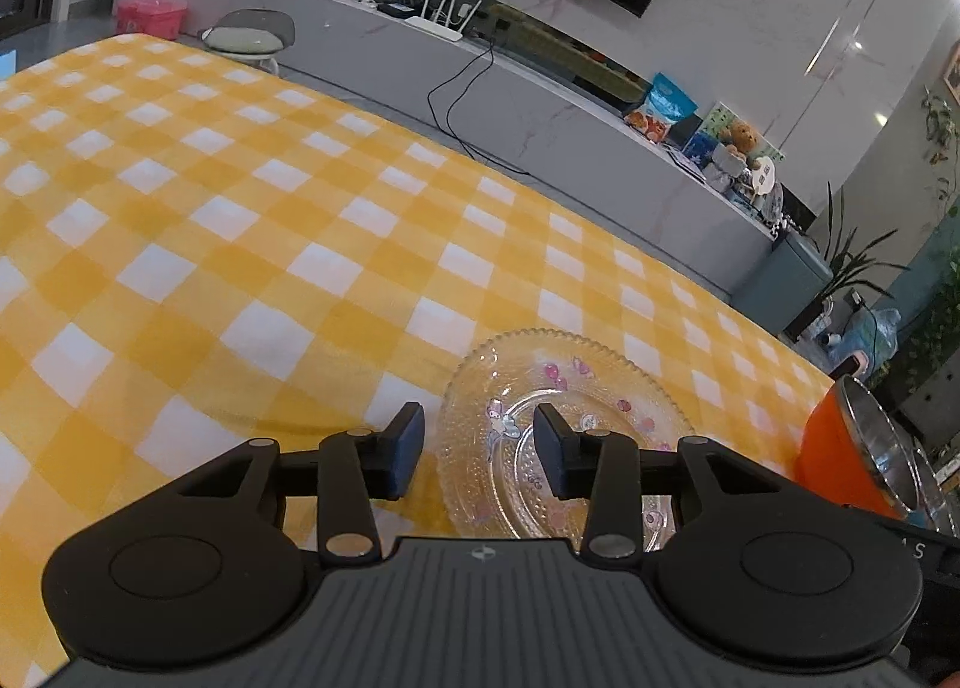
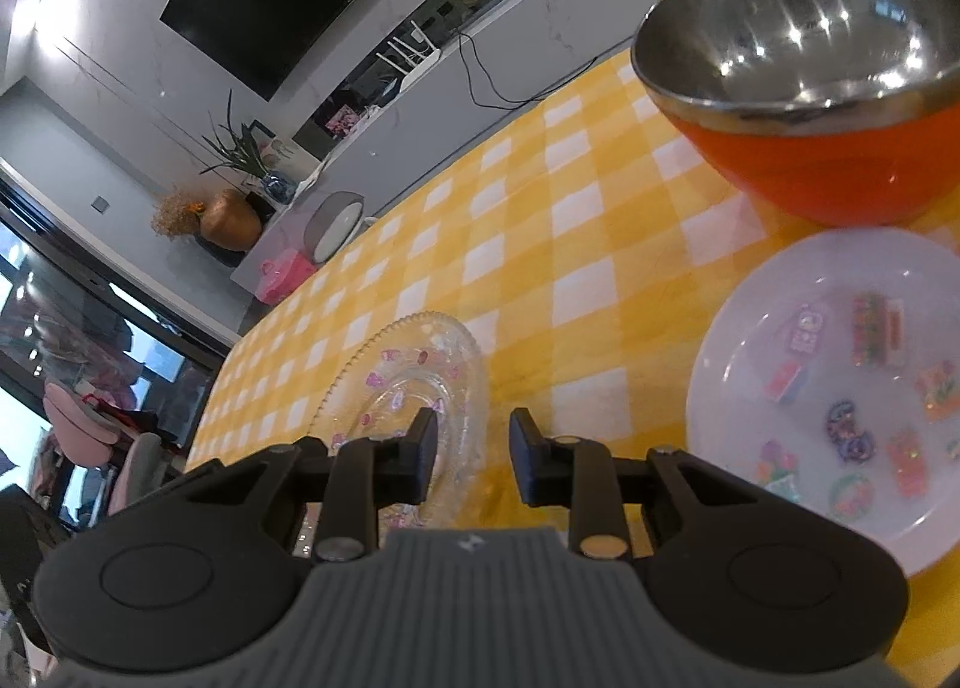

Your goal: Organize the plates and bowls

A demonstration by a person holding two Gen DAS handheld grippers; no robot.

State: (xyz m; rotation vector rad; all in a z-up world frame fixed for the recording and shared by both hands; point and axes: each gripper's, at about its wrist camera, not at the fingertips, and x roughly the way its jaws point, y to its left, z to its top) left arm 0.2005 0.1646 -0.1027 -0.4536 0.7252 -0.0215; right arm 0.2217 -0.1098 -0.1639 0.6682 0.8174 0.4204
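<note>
Left wrist view:
- Left gripper [image 1: 478,451]: jaws stood apart, nothing clamped; the near-left edge of the glass plate [image 1: 564,430] lay between and below the fingers.
- Glass plate: flat on the yellow checked tablecloth [image 1: 240,244], clear with pink cartoon prints and a beaded rim.
- Orange bowl [image 1: 840,448]: at the right edge, steel-lined, just beside the plate.

Right wrist view:
- Right gripper [image 2: 474,457]: jaws parted by a narrow gap, holding nothing; cloth and the glass plate's right rim showed between them.
- Glass plate [image 2: 408,382]: ahead-left of the fingers.
- Orange bowl [image 2: 804,87]: upper right.
- White plate [image 2: 840,388]: near the bowl, bearing coloured stickers.
</note>
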